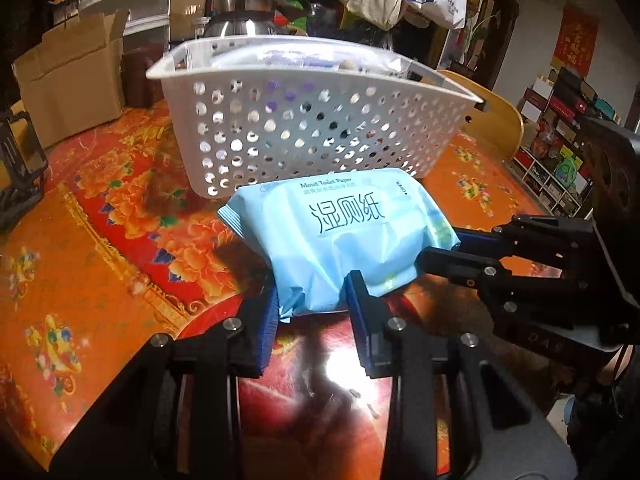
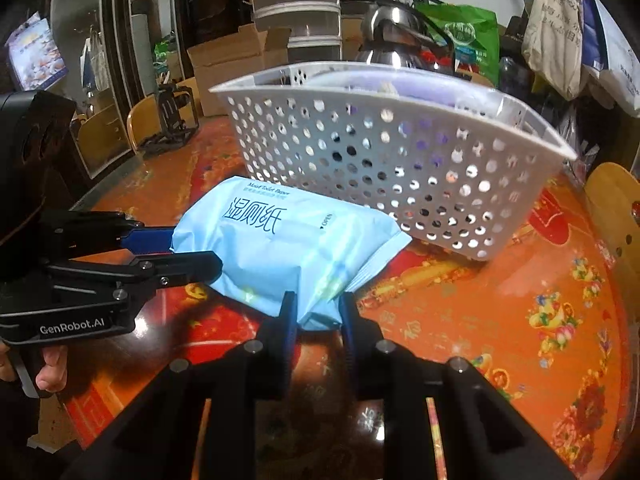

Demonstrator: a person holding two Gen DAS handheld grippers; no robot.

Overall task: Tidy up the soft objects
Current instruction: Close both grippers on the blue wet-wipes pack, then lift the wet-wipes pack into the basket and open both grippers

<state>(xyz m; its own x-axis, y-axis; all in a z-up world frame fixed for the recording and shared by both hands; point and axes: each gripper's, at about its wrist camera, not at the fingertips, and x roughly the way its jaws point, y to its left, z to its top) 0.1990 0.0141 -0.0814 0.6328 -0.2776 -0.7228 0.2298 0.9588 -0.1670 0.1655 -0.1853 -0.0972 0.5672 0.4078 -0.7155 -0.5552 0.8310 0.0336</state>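
Observation:
A light blue pack of moist toilet paper [image 1: 340, 236] hangs above the table, just in front of a white perforated basket [image 1: 304, 128]. My left gripper [image 1: 314, 300] is shut on the pack's near end. My right gripper [image 2: 318, 308] is shut on the pack's other end and shows at the right of the left wrist view [image 1: 444, 252]. The pack [image 2: 280, 244] sags between them. The left gripper shows at the left of the right wrist view [image 2: 188, 252]. The basket [image 2: 384, 160] holds purple and white soft packs.
The table has a glossy red and orange floral cover [image 1: 100, 240]. A cardboard box [image 1: 72, 80] and a steel kettle [image 1: 244, 4] stand behind the basket. A black frame [image 1: 16, 176] sits at the left edge. A wooden chair back [image 1: 500, 116] is at the right.

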